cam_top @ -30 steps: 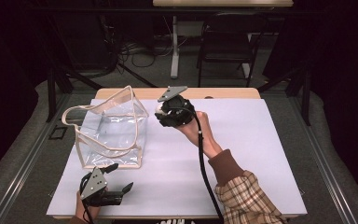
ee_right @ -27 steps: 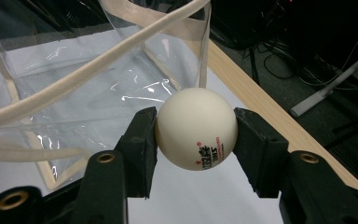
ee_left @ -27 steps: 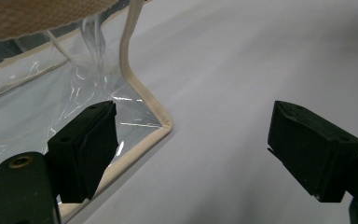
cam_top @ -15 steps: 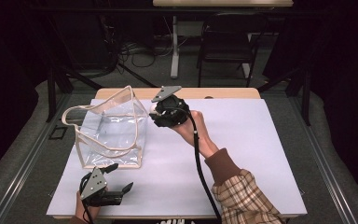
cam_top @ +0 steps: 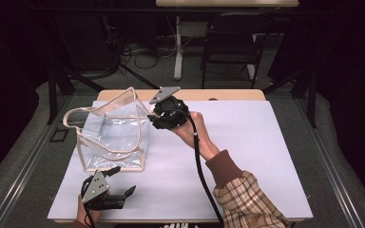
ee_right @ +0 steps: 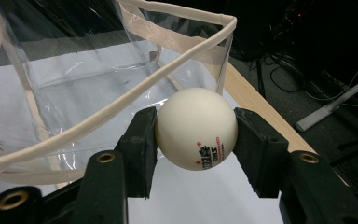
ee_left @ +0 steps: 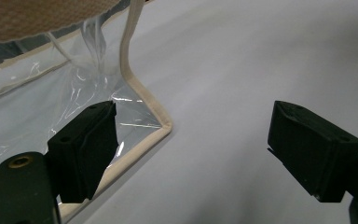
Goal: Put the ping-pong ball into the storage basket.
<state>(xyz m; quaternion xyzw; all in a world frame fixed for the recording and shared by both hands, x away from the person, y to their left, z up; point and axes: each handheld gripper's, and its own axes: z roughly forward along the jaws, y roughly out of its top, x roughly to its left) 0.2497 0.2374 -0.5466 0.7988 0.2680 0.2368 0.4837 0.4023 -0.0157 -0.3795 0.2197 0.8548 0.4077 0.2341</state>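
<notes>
Grippers first, from left to right: left gripper (cam_top: pixel 108 194) rests low at the table's (cam_top: pixel 266 142) near edge with its jaws wide apart and nothing between them, just beside the bag's (cam_top: pixel 111 130) near bottom corner (ee_left: pixel 161 126). Right gripper (ee_right: pixel 196 135) is clamped on a white ball (ee_right: pixel 196 128), pads pressing both sides, and hangs at the bag's right rim (ee_right: pixel 168 70), not yet over the mouth. To do the drop well, I judge the right hand should carry the ball leftward past the cream trim until it is clearly above the opening, then lower it a little before letting go, since a light ball will bounce. The soft clear walls sag, so the left gripper could steady the near edge.
</notes>
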